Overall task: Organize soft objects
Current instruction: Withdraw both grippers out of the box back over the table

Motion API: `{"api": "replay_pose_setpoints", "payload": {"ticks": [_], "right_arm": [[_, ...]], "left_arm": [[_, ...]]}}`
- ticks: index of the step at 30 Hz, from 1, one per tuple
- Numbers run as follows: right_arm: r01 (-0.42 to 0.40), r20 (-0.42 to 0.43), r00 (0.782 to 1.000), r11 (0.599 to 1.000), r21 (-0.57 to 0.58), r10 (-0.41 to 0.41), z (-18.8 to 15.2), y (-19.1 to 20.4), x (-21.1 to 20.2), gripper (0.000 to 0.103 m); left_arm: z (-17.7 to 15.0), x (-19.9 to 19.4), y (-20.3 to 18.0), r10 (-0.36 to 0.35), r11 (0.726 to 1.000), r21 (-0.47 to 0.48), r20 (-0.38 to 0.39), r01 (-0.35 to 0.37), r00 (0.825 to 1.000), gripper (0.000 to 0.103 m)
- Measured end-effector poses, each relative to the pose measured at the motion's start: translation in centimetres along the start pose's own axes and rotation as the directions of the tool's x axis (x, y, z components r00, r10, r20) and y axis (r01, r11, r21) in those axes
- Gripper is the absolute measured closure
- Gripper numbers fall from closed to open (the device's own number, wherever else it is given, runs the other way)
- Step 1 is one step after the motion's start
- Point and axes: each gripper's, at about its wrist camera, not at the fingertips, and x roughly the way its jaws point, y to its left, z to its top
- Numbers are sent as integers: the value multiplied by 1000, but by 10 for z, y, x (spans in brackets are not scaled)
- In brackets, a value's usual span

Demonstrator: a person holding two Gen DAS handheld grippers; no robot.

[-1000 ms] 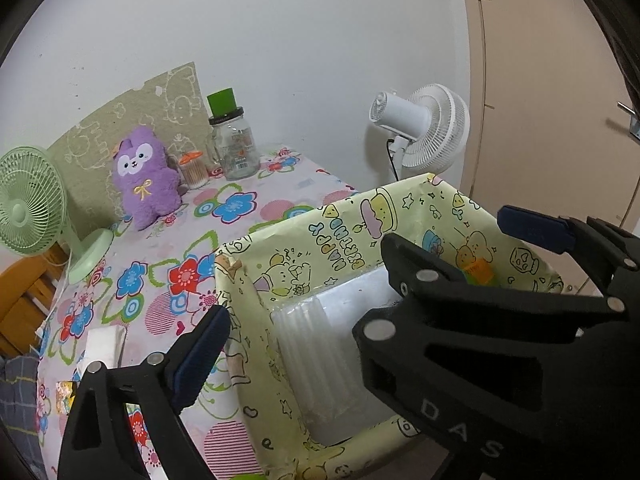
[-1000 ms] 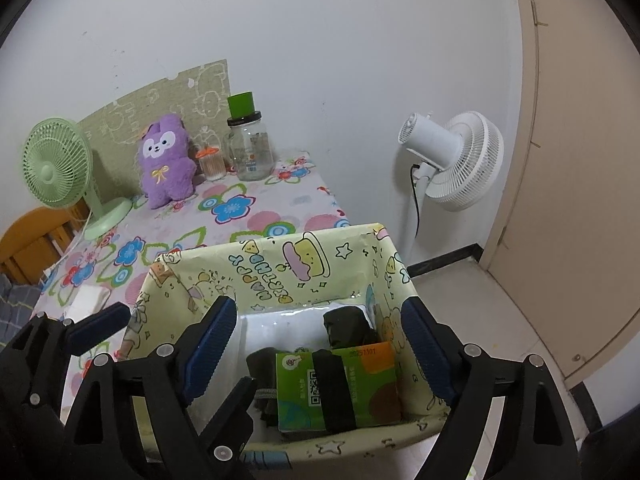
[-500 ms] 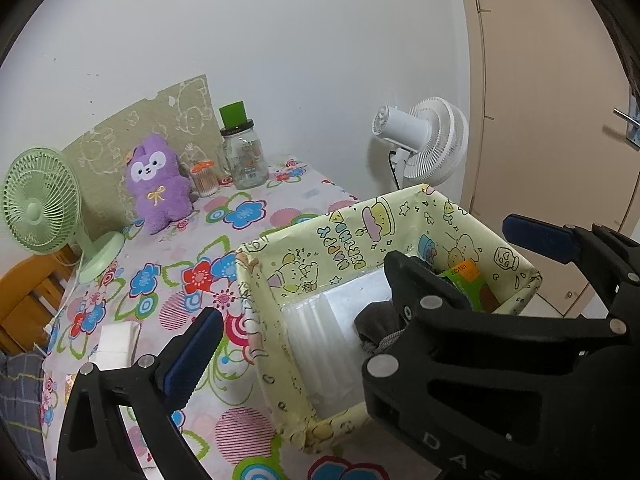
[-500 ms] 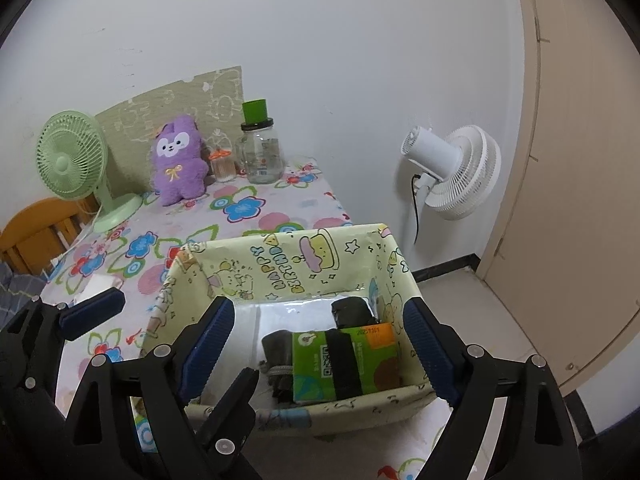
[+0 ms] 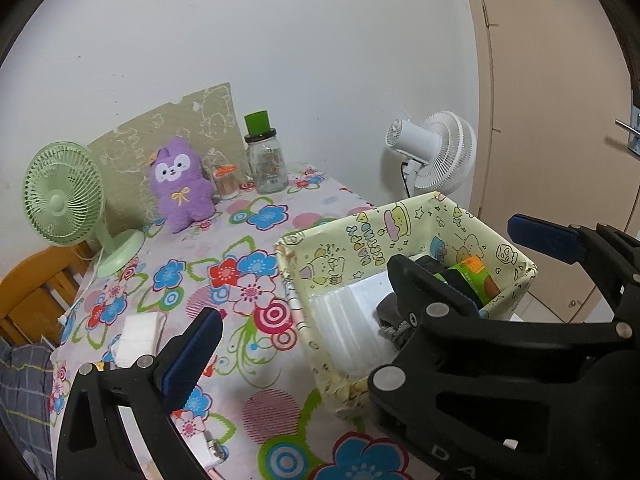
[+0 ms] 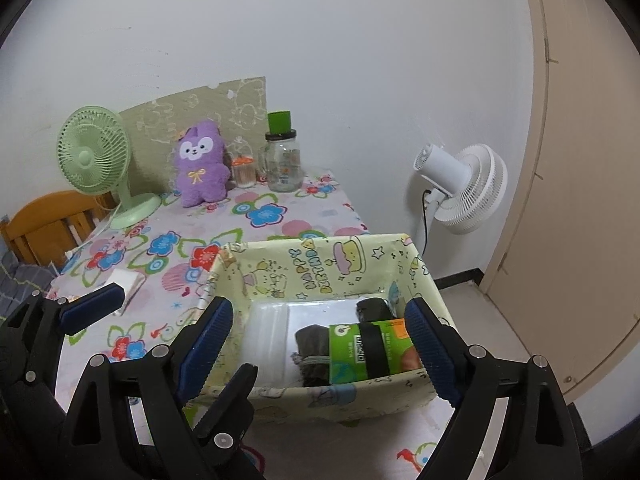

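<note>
Same white wall, same flowery table (image 6: 280,216), but noticeably more of it showing than a second ago. Both claws pulled back and up from the box (image 6: 320,268), which now sits lower and smaller in both views. Left claw (image 5: 360,284) spread as wide as it goes, jaws just finished opening, nothing between them. Right claw (image 6: 316,344) also spread and empty, framing the box from the near side. Inside the box, straight ahead of the right claw: dark rolled socks (image 6: 312,350) and a green-and-orange pack (image 6: 372,350) with a black band, next to a clear plastic bag (image 6: 266,336). Looks like the drop-off is done. Next candidate is probably the purple plush (image 6: 200,176), way out beyond both claws against the wall, between the green fan (image 6: 94,154) and the glass jar (image 6: 282,164).
</note>
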Motion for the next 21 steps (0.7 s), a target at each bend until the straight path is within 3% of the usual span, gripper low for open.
{"api": "replay_pose_setpoints", "payload": {"ticks": [21], "right_arm": [[-44,63,997,998,-47,47,-9,45,-42,13]], "left_arm": [[-23,-45,36,45,998,-53,53,-42,998,0]]}}
